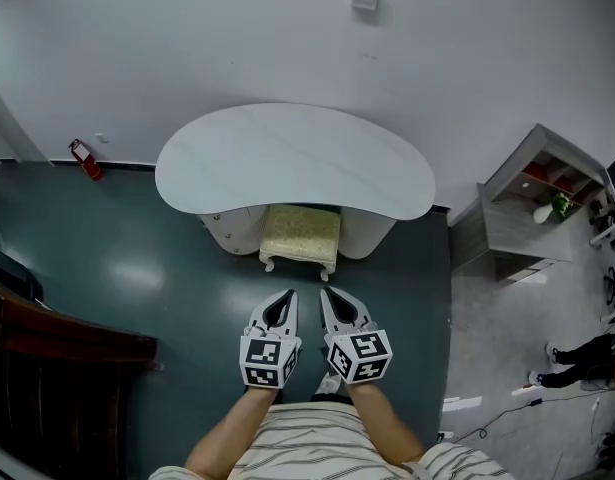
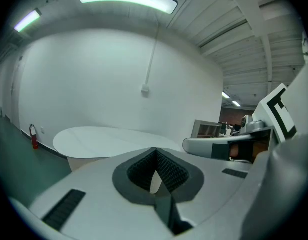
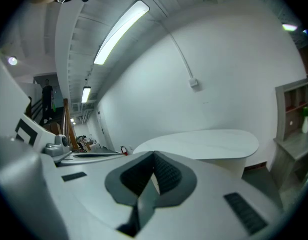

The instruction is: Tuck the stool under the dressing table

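Stool (image 1: pixel 300 236) stands at frame centre in the head view, its rear part beneath the front edge of the desk (image 1: pixel 287 158) and its cushion front and two front legs exposed. The visible cushion's long axis runs left to right, parallel to the desk's front edge. The kidney-shaped white desk top also runs left to right, against the wall.

Left gripper (image 1: pixel 290 294) and right gripper (image 1: pixel 325 291) are side by side below the stool, apart from it, tips toward it. Each gripper view shows the jaws pressed together with nothing between them.

At right, an open shelf (image 1: pixel 547 183) holds small white and green items.
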Action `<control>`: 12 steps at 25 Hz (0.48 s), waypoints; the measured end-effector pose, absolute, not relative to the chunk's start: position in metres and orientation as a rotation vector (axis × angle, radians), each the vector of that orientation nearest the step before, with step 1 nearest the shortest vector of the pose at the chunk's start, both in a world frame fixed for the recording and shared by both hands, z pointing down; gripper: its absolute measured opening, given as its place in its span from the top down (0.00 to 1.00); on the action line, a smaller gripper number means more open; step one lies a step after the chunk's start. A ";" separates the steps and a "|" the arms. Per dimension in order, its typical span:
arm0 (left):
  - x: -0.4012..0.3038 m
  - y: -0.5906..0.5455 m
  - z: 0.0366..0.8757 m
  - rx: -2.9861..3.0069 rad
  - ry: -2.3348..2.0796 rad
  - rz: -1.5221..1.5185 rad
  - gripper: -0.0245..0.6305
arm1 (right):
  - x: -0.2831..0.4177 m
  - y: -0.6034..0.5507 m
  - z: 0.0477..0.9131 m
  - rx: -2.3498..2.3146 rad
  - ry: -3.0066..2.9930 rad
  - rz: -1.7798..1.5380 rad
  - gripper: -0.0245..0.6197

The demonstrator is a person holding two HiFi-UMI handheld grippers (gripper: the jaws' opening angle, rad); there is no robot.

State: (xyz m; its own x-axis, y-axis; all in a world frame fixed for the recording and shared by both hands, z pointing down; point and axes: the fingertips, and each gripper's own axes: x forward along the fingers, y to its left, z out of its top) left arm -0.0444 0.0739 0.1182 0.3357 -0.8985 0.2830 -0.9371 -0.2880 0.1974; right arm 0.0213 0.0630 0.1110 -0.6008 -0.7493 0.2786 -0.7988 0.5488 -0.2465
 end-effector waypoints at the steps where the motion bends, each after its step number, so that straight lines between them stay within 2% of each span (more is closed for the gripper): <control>1: -0.045 0.075 0.112 2.284 -1.638 0.154 0.95 | 0.021 0.064 0.105 1.330 -2.645 0.522 0.94; 12: -0.050 0.081 0.063 2.332 -1.663 0.029 0.95 | 0.022 0.074 0.059 1.356 -2.714 0.416 0.94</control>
State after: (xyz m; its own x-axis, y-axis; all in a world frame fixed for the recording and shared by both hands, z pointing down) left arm -0.0496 0.0808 0.0634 0.3384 -0.9246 0.1749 -0.9301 -0.3005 0.2111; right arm 0.0216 0.0744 0.0593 -0.6053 -0.7728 0.1906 -0.7944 0.5716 -0.2056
